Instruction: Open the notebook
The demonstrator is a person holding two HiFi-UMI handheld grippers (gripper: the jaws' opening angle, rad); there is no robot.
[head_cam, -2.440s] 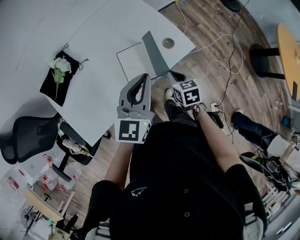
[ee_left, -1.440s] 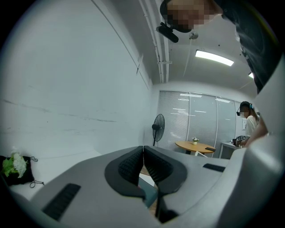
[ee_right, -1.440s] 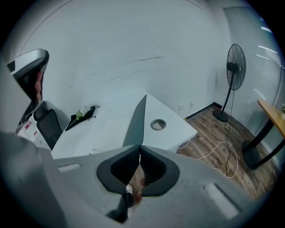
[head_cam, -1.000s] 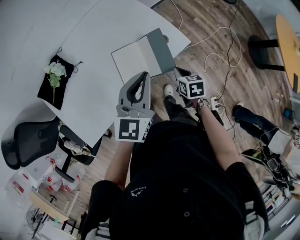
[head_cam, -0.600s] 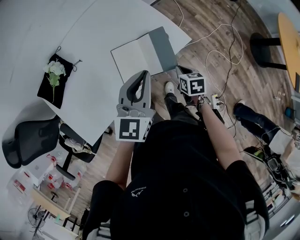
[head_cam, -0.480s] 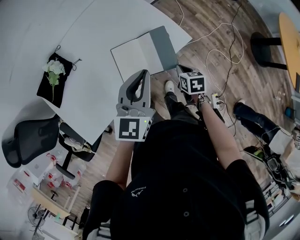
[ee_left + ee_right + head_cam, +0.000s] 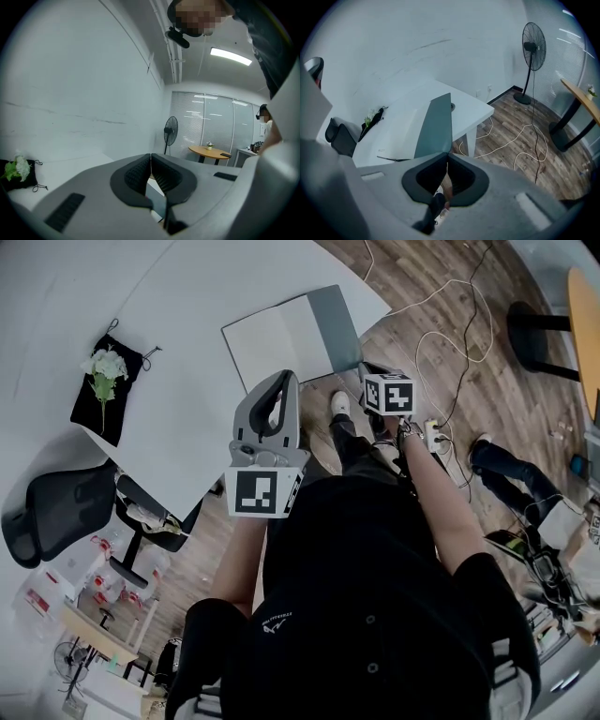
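The notebook [image 7: 286,334] lies open near the white table's [image 7: 178,409] front corner: a blank white page to the left, its grey cover [image 7: 334,322] flat to the right. In the right gripper view the grey cover [image 7: 436,124] stretches away just beyond the jaws. My right gripper [image 7: 371,373] hangs off the table's edge below the cover, over the floor, shut and empty, touching nothing; its tips [image 7: 447,155] meet. My left gripper [image 7: 284,381] hovers above the table's near edge, short of the notebook, also shut with nothing in it [image 7: 150,154].
A white flower on a black pouch [image 7: 101,381] lies at the table's left. A black office chair [image 7: 56,512] stands at the table's left end. Cables [image 7: 450,324] trail over the wooden floor. A standing fan [image 7: 533,47] and a round wooden table [image 7: 586,324] are to the right.
The grey cover, which stood half raised at first, now lies flat open. My right gripper has drawn back from it and sunk a little. The left gripper has stayed put.
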